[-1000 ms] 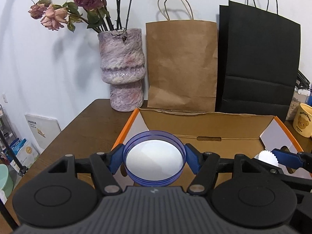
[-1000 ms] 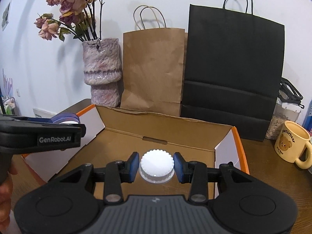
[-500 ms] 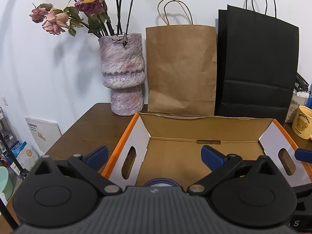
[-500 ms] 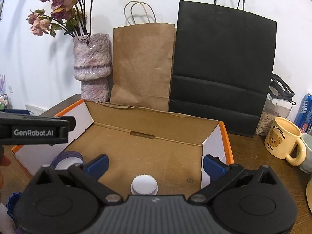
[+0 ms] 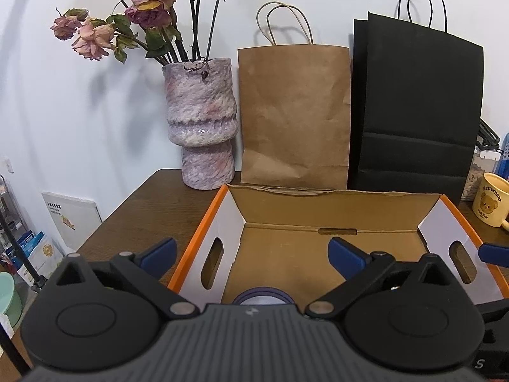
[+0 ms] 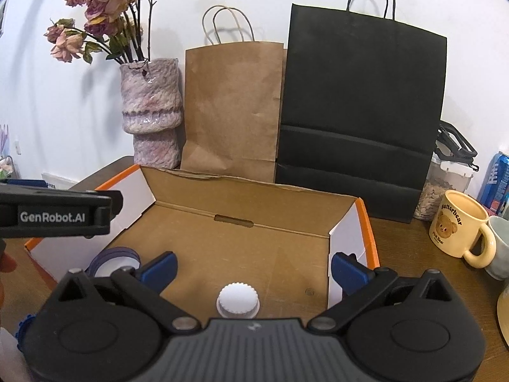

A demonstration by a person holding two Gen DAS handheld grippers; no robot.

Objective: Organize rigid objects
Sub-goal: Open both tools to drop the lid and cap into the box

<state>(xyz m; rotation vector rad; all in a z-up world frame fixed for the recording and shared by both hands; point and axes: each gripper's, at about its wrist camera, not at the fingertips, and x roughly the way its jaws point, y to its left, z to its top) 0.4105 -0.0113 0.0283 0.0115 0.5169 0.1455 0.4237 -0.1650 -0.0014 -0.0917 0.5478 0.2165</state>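
White cap [image 6: 238,299], purple lid [image 6: 114,259], orange-edged box [image 6: 367,232].

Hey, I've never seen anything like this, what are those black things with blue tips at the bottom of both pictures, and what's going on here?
Those are handheld two-finger grippers, one in each of a person's hands; each carries a camera looking along its blue-padded fingers. One picture comes from the left gripper, the other from the right gripper. Both are open and hold nothing. On the brown wooden table sits an open cardboard box with orange edges. Inside lie a round purple-rimmed lid and a white ridged bottle cap. Behind stand a vase, paper bags and a yellow mug.
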